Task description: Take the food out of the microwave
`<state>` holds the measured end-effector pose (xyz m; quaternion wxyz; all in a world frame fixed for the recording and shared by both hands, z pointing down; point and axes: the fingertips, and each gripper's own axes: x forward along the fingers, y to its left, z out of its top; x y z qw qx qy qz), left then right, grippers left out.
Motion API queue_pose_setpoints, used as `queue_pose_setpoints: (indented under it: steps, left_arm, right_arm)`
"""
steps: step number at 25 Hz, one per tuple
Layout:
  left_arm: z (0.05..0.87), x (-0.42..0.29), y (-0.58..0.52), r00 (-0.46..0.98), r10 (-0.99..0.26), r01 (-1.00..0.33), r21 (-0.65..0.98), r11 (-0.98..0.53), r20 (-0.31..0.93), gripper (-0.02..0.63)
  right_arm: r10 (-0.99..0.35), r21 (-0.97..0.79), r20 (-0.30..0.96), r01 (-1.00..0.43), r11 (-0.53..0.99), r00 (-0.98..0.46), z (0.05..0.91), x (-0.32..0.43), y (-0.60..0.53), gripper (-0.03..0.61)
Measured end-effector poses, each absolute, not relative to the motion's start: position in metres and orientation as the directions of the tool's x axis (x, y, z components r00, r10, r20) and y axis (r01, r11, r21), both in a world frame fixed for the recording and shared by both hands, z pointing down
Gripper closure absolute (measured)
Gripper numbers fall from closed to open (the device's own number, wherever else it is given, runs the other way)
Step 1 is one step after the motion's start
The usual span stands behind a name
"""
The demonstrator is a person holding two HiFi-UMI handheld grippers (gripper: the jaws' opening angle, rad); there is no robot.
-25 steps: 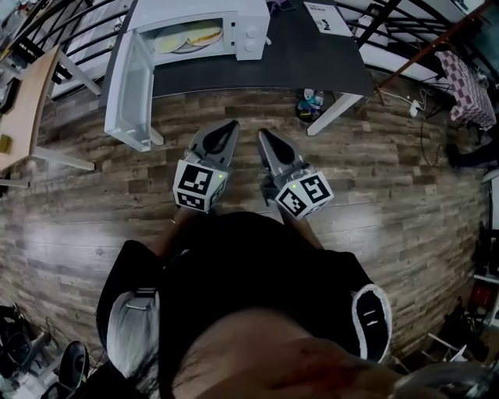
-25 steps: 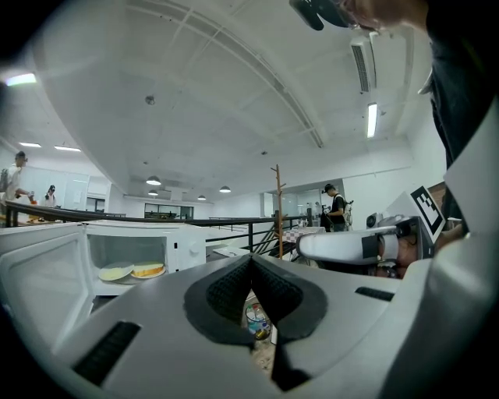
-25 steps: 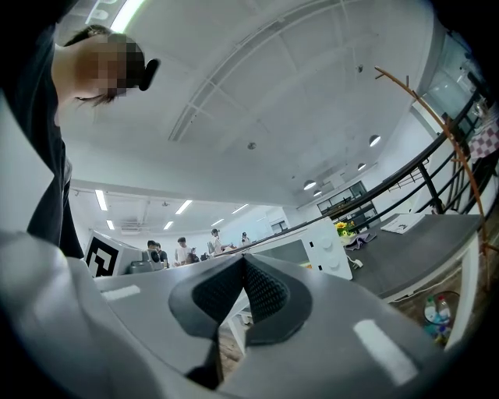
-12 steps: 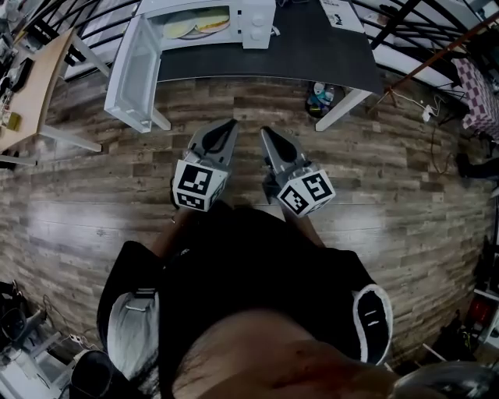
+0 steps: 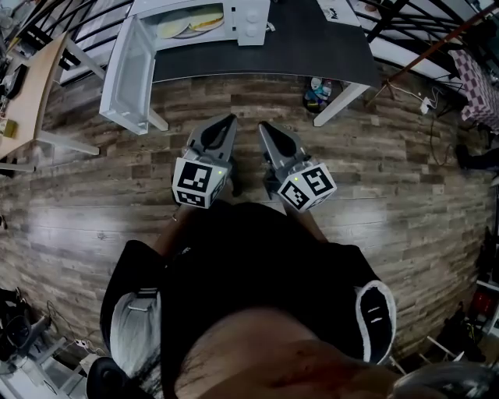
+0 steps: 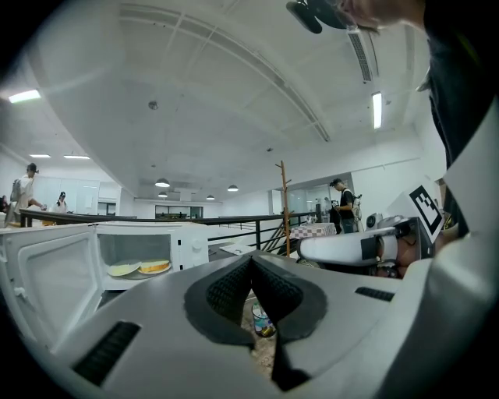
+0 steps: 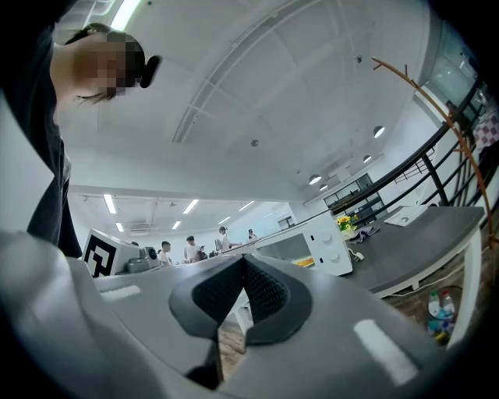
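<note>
Wood floor (image 5: 405, 195) across the whole head view. At 12 o'clock, dark table (image 5: 312, 43) bearing a white microwave (image 5: 251, 12), door (image 5: 125, 78) hanging open toward 10 o'clock. At centre, left gripper (image 5: 231, 119) and right gripper (image 5: 262, 125) side by side, both pinched closed on nothing, well apart from the microwave. Food (image 5: 204, 21) inside the microwave, at 11 o'clock.

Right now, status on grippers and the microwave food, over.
Left gripper and right gripper shut, empty, over floor. Food inside microwave, door open. Nothing seen in the way.
</note>
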<state>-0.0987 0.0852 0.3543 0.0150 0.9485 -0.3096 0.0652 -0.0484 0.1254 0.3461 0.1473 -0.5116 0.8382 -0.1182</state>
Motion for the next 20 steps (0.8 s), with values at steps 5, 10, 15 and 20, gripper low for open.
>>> queue_pose_setpoints:
  steps: [5, 10, 15, 20]
  left_arm:
    - [0.349, -0.093, 0.072, 0.808, -0.577, -0.579, -0.014, -0.815, 0.118, 0.606]
    - [0.348, -0.091, 0.050, 0.806, -0.581, -0.584, -0.012, -0.812, 0.112, 0.606]
    - [0.360, -0.093, 0.034, 0.802, -0.584, -0.588, -0.008, -0.809, 0.127, 0.606]
    - [0.361, -0.086, 0.009, 0.809, -0.576, -0.580, 0.005, -0.814, 0.121, 0.606]
  right_arm:
    - [-0.892, -0.335, -0.122, -0.828, 0.450, -0.435, 0.343, -0.046, 0.113, 0.580]
    - [-0.883, -0.322, -0.122, -0.823, 0.467, -0.453, 0.341, -0.048, 0.089, 0.580]
    - [-0.883, -0.334, -0.110, -0.820, 0.465, -0.456, 0.348, -0.051, 0.072, 0.580]
    - [-0.886, -0.323, -0.087, -0.828, 0.458, -0.456, 0.353, -0.047, 0.051, 0.580]
